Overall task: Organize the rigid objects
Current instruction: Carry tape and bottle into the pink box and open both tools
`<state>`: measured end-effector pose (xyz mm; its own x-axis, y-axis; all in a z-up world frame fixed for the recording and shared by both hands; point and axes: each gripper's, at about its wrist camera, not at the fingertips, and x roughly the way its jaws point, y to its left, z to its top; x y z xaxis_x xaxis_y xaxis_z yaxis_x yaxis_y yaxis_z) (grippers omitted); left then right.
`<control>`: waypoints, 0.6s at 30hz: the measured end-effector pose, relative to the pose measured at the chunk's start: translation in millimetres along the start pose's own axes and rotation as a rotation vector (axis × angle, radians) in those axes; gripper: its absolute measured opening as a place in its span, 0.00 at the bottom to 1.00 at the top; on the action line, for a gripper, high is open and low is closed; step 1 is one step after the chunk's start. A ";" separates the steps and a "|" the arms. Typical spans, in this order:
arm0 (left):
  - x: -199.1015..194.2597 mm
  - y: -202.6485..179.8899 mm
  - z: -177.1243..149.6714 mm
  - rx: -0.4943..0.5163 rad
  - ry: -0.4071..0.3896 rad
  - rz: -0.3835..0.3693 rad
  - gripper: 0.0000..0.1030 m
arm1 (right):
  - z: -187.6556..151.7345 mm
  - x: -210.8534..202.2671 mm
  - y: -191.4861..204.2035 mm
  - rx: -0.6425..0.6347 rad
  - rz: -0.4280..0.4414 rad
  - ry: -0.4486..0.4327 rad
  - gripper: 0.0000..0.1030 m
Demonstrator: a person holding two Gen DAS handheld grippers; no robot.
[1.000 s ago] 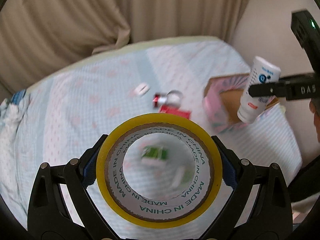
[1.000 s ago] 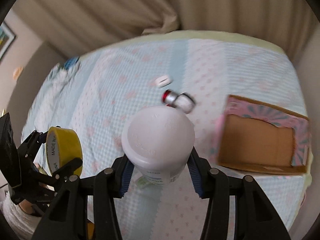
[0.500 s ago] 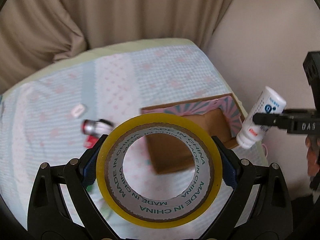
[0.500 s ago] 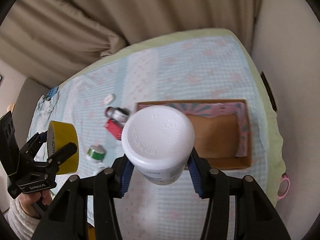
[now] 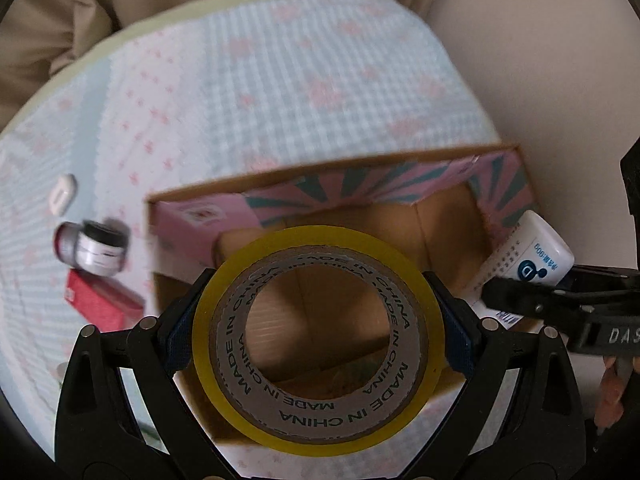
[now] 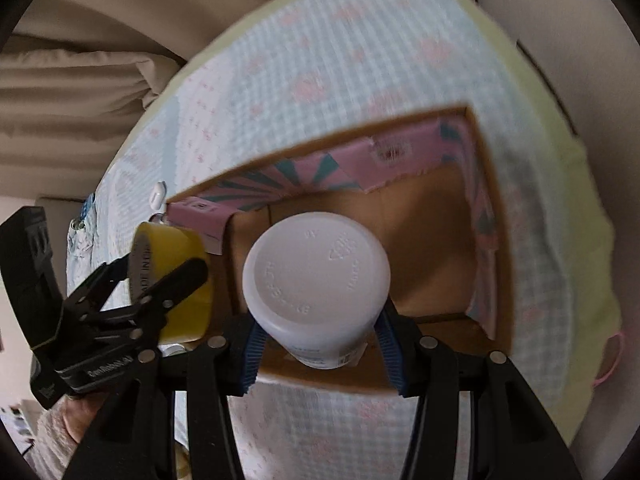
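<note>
Tape roll [image 5: 318,340] sits clenched in the left tongs [image 5: 316,312] above the cardboard box [image 5: 448,224]; right tongs [image 6: 318,332] grasp a white bottle [image 6: 316,280] over it too.

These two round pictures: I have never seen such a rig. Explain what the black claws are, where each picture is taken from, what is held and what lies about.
There is no robot. A person holds a two-finger gripper in each hand, and a fisheye camera on each looks along its fingers, hence the round, bent pictures.

In the left camera's picture, the left gripper is shut on a tape roll. In the right camera's picture, the right gripper is shut on a white bottle. Each gripper also shows at the edge of the other's picture.

Both are held over an open cardboard box on a checked cloth. Left of the box lie a red box, a silver bottle and a small white thing that I cannot identify.
</note>
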<state>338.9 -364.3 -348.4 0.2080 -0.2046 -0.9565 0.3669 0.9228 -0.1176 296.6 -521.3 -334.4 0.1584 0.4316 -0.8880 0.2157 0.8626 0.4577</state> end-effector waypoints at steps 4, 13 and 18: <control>22.3 -6.8 -3.3 0.037 0.045 0.023 0.93 | 1.8 27.3 -10.3 0.031 0.013 0.052 0.45; 11.0 2.9 -10.9 0.042 0.031 0.094 1.00 | 13.9 44.5 -18.6 0.054 0.049 0.069 0.90; 1.8 2.6 -9.9 0.059 0.023 0.123 1.00 | 7.9 37.0 2.9 -0.077 -0.070 0.001 1.00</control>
<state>331.3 -359.0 -353.0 0.2343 -0.0836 -0.9686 0.3929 0.9194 0.0157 310.7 -504.9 -365.6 0.1446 0.3701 -0.9177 0.1517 0.9082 0.3902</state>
